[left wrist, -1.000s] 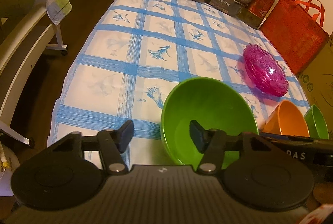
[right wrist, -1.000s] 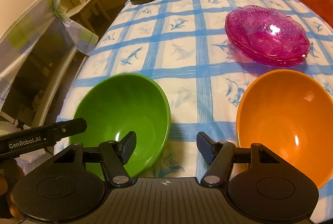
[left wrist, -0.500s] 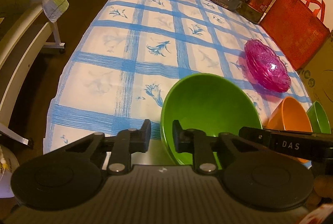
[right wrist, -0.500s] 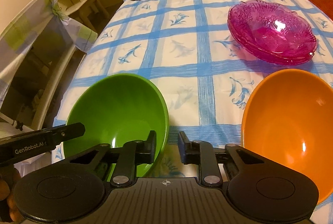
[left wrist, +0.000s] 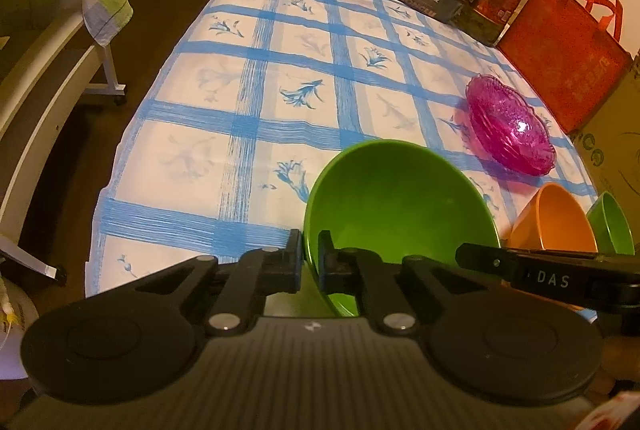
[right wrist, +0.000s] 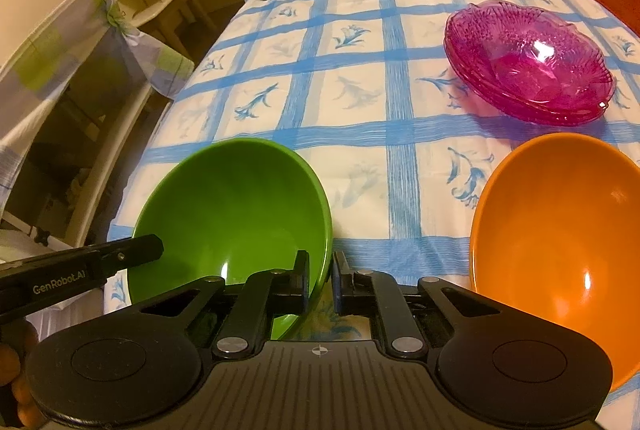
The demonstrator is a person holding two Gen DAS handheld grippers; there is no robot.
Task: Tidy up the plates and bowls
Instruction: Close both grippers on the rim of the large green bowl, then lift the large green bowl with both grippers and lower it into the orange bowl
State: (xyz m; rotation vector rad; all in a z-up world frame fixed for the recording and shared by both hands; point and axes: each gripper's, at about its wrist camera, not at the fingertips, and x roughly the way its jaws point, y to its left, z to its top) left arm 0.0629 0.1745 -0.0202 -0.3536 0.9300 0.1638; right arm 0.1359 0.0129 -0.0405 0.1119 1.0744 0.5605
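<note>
On the blue-checked tablecloth (right wrist: 396,134), I clamp the big green bowl (left wrist: 396,198) from both sides: my left gripper (left wrist: 309,262) pinches its left rim, my right gripper (right wrist: 321,284) its right rim, one finger inside and one outside each. Bowl sits at the near table edge. Pink glass dishes (right wrist: 528,62) look already nested (two, as far as I can tell) further back. Beside my bowl the orange bowl (right wrist: 560,230) stands alone, and a small green bowl (left wrist: 612,226) past it. So I judge the dishes done, bowls yet to stack.
</note>
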